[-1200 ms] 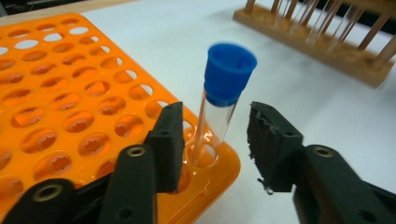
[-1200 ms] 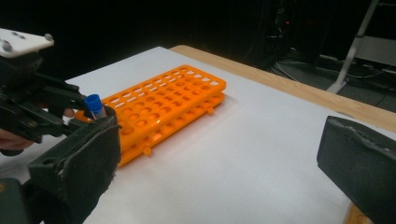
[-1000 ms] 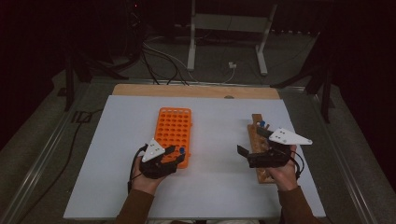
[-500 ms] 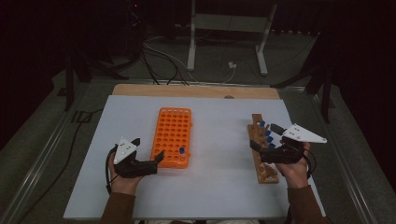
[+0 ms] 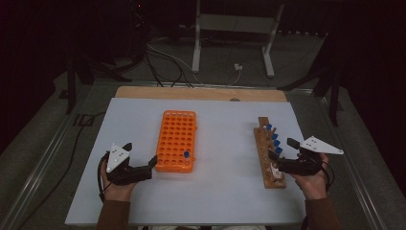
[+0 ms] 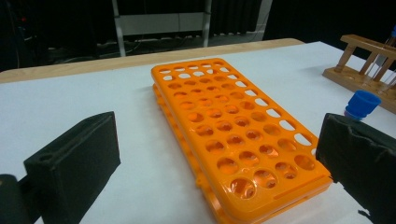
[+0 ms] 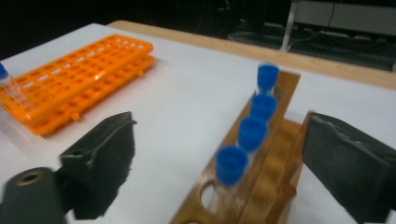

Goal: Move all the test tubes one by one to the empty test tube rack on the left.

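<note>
An orange tube rack [image 5: 176, 139] lies left of centre on the white table, with one blue-capped tube [image 5: 186, 155] standing in its near right corner. My left gripper [image 5: 140, 154] sits just left of the rack's near end, jaws open and empty after opening within the last second. In the left gripper view the rack [image 6: 233, 135] lies between the wide jaws and the tube's cap [image 6: 363, 102] peeks over the right one. A wooden rack [image 5: 267, 155] on the right holds several blue-capped tubes. My right gripper [image 5: 282, 149] straddles the nearest tube [image 7: 231, 164]; its jaws have just been closing, pads clear of the tube.
The white table top [image 5: 225, 120] has a wooden strip [image 5: 201, 93] along its far edge. Beyond it are a metal stand [image 5: 234, 28] and cables on the dark floor. The orange rack [image 7: 79, 74] lies far left in the right gripper view.
My left gripper has drawn back to the left, away from the orange rack, and stands open. My right gripper has shifted right and a little nearer, beside the wooden rack.
</note>
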The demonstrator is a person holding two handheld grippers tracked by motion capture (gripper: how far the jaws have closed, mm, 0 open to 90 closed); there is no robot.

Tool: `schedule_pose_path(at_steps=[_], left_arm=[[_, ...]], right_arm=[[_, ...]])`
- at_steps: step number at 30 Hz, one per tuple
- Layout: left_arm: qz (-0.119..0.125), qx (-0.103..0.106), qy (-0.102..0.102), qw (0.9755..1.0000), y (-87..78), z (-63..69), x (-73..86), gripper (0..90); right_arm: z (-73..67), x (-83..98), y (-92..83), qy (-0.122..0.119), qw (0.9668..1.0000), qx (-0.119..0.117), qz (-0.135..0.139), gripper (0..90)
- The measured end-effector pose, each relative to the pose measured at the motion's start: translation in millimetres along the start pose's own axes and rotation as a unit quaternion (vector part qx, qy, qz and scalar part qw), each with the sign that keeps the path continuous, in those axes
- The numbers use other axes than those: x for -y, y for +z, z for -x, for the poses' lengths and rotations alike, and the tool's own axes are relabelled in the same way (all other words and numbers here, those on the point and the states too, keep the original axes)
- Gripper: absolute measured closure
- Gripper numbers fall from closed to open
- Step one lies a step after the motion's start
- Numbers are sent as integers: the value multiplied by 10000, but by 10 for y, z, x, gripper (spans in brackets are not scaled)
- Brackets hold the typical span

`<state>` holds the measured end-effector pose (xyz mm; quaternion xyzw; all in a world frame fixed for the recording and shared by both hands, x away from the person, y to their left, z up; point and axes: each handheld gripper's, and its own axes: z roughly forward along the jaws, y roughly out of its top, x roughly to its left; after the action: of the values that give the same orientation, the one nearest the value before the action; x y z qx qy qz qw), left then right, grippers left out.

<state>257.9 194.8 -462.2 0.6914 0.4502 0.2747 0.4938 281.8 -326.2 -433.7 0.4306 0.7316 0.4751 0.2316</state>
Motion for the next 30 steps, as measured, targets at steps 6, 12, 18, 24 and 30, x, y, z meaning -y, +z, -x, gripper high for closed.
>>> schedule_pose_path(at_steps=[6,12,18,24,30], left_arm=[[-2,-79,68,9999,16,-1,14,6],[3,-62,73,10000,37,7,24,6],[-3,-54,81,10000,54,13,26,6],[-3,-58,89,9999,66,13,26,6],[-13,-42,79,10000,78,18,31,6]], right_arm=[[36,135,38,-51,9996,-82,-258,362],[-7,198,75,-304,9988,-48,-385,583],[-22,231,90,-443,9981,56,-425,695],[-10,234,126,-387,9984,168,-375,723],[-23,244,141,-399,9984,141,-372,761]])
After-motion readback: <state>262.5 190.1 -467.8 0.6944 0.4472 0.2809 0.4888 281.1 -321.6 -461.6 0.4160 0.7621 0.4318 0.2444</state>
